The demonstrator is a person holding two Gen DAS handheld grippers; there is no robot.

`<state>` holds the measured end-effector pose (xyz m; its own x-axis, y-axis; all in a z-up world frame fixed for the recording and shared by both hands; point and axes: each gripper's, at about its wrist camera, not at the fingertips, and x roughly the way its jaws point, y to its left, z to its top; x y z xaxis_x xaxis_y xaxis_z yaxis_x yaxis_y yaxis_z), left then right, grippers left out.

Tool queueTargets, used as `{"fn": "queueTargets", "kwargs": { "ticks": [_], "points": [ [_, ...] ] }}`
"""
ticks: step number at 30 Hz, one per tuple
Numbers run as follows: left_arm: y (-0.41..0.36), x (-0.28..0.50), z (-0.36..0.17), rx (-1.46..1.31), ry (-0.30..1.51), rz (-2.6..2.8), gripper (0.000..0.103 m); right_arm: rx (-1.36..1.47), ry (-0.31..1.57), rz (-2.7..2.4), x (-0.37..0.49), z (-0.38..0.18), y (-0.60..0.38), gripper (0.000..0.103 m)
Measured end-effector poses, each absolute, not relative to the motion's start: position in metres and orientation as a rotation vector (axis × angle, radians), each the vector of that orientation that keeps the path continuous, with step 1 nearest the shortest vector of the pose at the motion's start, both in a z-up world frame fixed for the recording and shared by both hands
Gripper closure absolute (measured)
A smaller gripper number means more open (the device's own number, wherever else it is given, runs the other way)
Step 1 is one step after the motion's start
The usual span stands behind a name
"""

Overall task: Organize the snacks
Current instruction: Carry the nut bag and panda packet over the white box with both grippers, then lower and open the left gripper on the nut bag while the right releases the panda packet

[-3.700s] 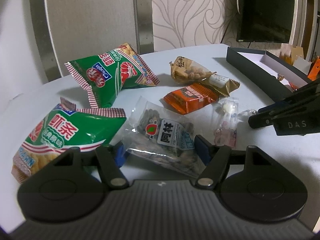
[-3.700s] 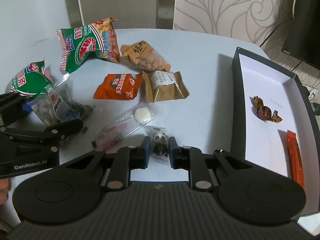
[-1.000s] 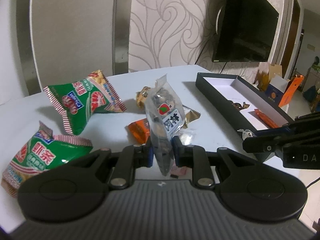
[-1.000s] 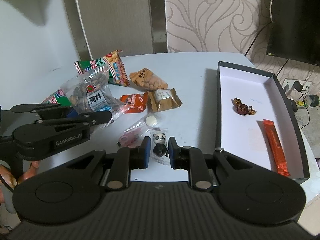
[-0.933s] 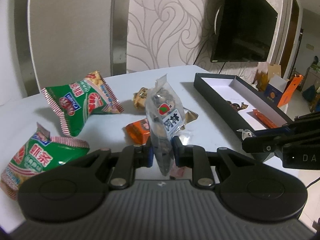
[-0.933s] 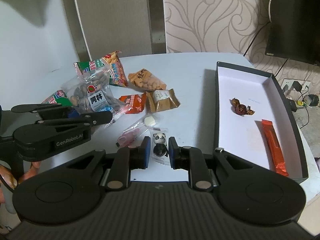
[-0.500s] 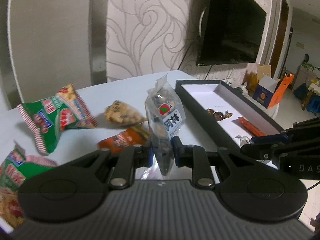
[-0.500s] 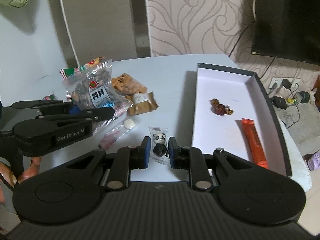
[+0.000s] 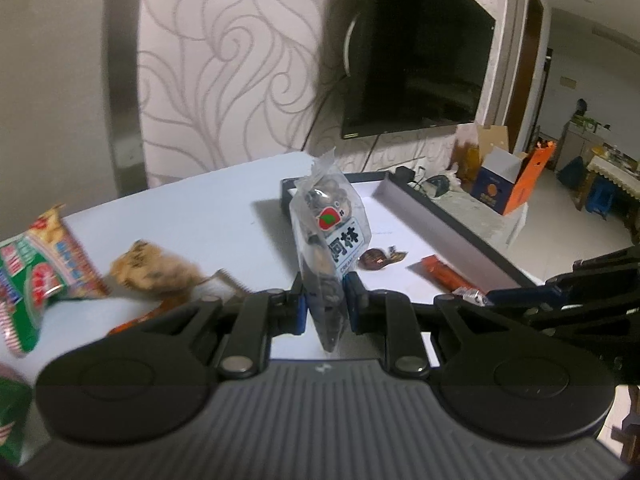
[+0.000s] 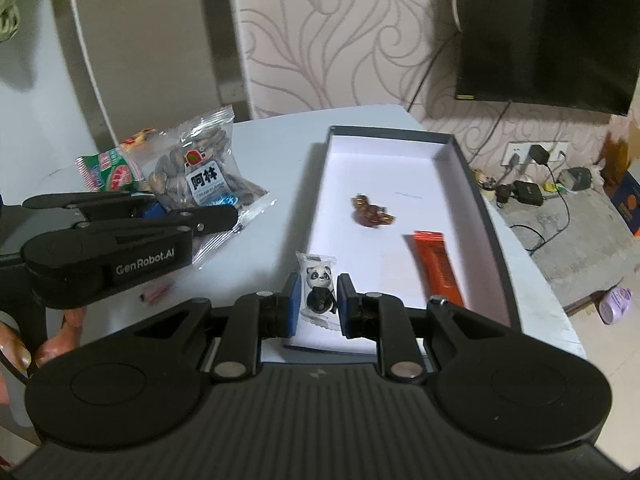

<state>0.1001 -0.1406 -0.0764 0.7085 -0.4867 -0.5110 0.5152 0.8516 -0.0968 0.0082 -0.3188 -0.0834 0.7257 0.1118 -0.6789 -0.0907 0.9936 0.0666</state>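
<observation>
My left gripper (image 9: 324, 300) is shut on a clear packet of seeds (image 9: 328, 236) and holds it upright above the table, beside the dark box (image 9: 460, 232). The packet also shows in the right wrist view (image 10: 200, 176), with the left gripper (image 10: 192, 216) under it. My right gripper (image 10: 318, 306) is shut on a small panda candy packet (image 10: 318, 276) over the near left part of the box (image 10: 472, 184). In the box lie a brown wrapped candy (image 10: 370, 214) and an orange stick packet (image 10: 436, 264).
On the white table (image 9: 208, 216) to the left lie a green shrimp-cracker bag (image 9: 36, 268), a tan snack packet (image 9: 152, 272) and an orange packet (image 9: 148, 314). A pink candy strip (image 10: 158, 290) lies near the left gripper. A TV (image 10: 548, 28) hangs behind.
Both grippers have moved right toward the box, each still holding its packet. The panda packet is now over the box's near left part. The seed packet went from lying flat to held upright.
</observation>
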Motion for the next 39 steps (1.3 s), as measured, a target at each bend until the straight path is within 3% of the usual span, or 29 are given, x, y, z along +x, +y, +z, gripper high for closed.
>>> {"fn": "queueTargets", "kwargs": {
  "ticks": [21, 39],
  "points": [
    [-0.221, 0.137, -0.097, 0.083, 0.575, -0.621, 0.08, 0.018, 0.806, 0.064, 0.031, -0.101, -0.375, 0.08],
    [-0.244, 0.156, -0.111, 0.113, 0.601, -0.593, 0.08, 0.014, 0.839, 0.088, 0.048, -0.114, -0.393, 0.08]
  ]
}}
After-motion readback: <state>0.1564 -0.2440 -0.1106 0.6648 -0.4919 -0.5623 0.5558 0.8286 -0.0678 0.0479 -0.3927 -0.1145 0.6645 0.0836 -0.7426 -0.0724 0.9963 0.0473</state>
